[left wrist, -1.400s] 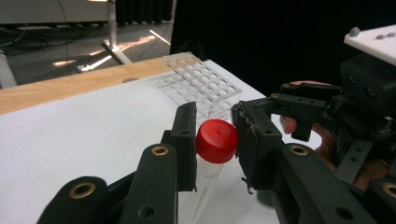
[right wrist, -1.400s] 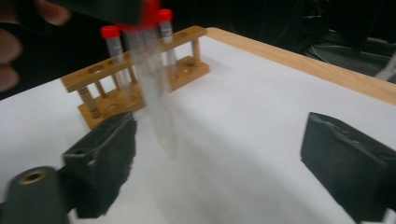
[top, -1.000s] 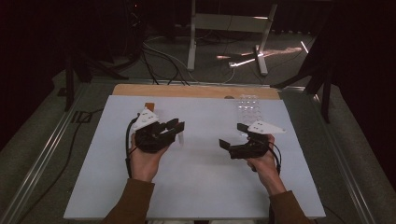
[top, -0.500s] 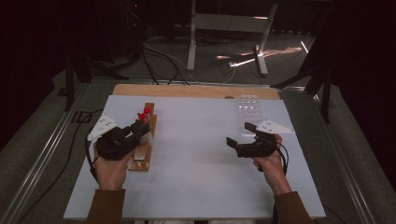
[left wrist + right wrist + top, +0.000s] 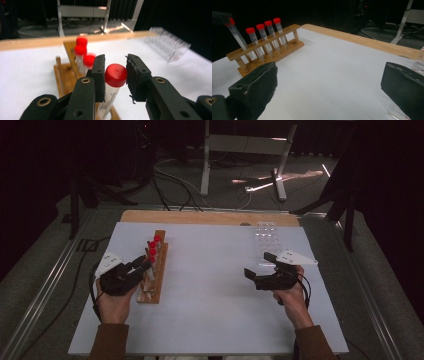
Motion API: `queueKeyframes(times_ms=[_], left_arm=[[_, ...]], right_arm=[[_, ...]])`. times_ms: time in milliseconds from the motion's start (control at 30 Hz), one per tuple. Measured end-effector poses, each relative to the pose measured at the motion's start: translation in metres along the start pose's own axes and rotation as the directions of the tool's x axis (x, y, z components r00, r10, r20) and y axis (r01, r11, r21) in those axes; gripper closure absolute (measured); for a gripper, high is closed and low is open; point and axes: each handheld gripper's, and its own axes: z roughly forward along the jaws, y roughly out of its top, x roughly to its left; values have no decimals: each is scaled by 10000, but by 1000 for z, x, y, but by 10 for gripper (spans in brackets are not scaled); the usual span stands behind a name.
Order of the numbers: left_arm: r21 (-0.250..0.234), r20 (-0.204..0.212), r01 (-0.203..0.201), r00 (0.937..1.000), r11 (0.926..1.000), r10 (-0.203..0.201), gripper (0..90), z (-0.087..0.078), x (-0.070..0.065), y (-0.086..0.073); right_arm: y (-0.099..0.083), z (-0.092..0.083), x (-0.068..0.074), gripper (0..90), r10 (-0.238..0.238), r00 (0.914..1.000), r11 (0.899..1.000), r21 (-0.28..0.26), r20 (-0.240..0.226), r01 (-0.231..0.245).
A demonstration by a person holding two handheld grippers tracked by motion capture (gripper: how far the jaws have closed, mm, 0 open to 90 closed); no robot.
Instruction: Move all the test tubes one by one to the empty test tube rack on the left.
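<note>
Clear rack (image 5: 265,239) sits beyond right hand-held gripper (image 5: 260,266).

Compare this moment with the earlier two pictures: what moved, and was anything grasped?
The left gripper swung out to the table's left side, uncovering the wooden rack, and now has its jaws around the nearest red-capped tube, which leans out of line; whether they pinch it is unclear. The right gripper drifted slightly and stays open. The clear tray hasn't moved.

A test-tube rack (image 5: 154,270) stands left of centre on the surface (image 5: 210,285); a clear tray (image 5: 265,240) lies upper right, well apart.
</note>
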Motion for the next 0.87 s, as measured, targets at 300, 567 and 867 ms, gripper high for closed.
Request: queueKeyframes(times_ms=[300,567,867], left_arm=[[-63,154,450,9989,9990,-449,644,5,10,-20],[-1305,-578,394,9972,9907,-473,132,-28,18,-27],[-1629,-837,103,9962,9866,-242,5,-43,15,-35]], right_arm=[[-5,-13,0,2,-90,9998,10000,7,175,89],[-36,-44,3,1,-465,9926,9988,-129,1119,483],[-57,-65,-2,1,-147,9857,9952,-934,1681,307]])
